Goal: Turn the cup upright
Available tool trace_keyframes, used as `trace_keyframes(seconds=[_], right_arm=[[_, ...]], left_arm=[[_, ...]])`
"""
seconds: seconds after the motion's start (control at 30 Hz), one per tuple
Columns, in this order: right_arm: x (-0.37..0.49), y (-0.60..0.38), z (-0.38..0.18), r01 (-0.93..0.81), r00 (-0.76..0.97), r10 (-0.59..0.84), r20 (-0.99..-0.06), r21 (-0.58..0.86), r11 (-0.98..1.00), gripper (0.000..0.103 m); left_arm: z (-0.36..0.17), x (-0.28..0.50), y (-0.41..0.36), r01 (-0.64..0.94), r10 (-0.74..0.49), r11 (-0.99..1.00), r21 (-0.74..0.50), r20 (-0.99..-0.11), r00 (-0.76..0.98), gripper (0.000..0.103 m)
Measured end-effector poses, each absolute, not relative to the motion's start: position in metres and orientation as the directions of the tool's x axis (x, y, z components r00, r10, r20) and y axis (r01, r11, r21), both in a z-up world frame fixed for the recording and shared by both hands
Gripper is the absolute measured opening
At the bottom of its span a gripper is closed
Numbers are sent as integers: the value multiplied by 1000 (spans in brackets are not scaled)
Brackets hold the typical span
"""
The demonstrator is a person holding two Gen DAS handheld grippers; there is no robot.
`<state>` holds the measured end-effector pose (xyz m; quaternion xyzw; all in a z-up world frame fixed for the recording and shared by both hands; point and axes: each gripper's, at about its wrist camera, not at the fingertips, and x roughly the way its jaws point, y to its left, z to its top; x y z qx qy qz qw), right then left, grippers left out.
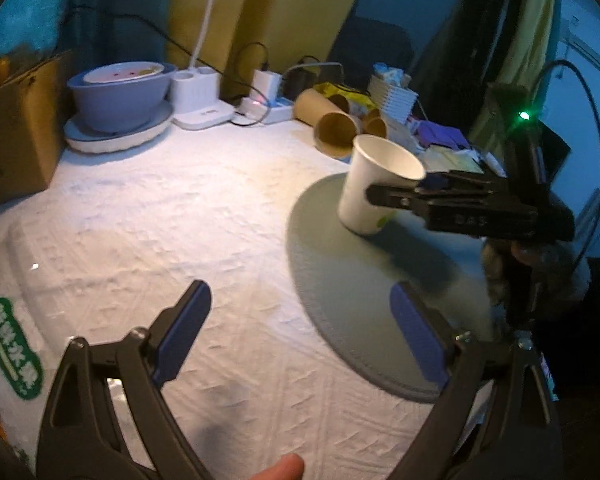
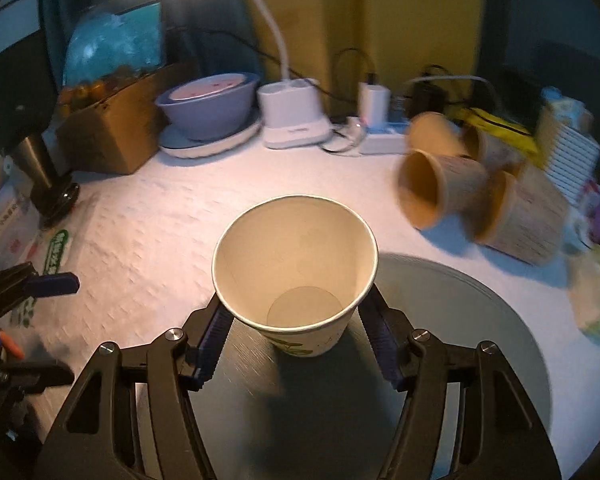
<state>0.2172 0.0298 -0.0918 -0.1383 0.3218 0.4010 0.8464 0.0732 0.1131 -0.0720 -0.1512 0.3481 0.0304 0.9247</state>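
A white paper cup (image 2: 296, 272) with a green print stands mouth up on a round grey mat (image 2: 480, 320). My right gripper (image 2: 296, 336) is shut on the cup, one finger on each side of its wall. The left wrist view shows the same cup (image 1: 374, 184) slightly tilted on the mat (image 1: 340, 280), with the right gripper (image 1: 380, 194) reaching in from the right. My left gripper (image 1: 304, 332) is open and empty, low over the white tablecloth, to the left of the mat.
Brown paper cups (image 2: 440, 188) lie on their sides behind the mat. At the back are a purple bowl on a plate (image 2: 208, 108), a white lamp base (image 2: 292, 120), a power strip with chargers (image 2: 380, 136) and a cardboard box (image 2: 112, 132).
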Motion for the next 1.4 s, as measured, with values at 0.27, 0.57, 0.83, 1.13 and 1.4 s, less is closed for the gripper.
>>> trace_keyframes(seconds=[0.27, 0.57, 0.83, 1.13, 1.4], right_arm=[[196, -43, -97, -700, 522, 533, -666, 22, 714, 66], [176, -67, -97, -670, 555, 534, -638, 38, 742, 75], [146, -93, -96, -624, 592, 519, -617, 58, 779, 77], [101, -130, -89, -540, 662, 465, -588, 57, 840, 77], [60, -152, -63, -521, 726, 458, -512, 24, 853, 77]], left_arm=[[-74, 96, 74, -98, -105, 959, -265, -654, 749, 92], [-71, 100, 40, -51, -129, 968, -245, -665, 735, 92], [-56, 82, 26, -17, -127, 977, -214, -639, 758, 92], [-35, 54, -5, 38, -132, 985, -168, -594, 793, 92], [-11, 24, -32, 47, -115, 990, -136, -548, 829, 92]])
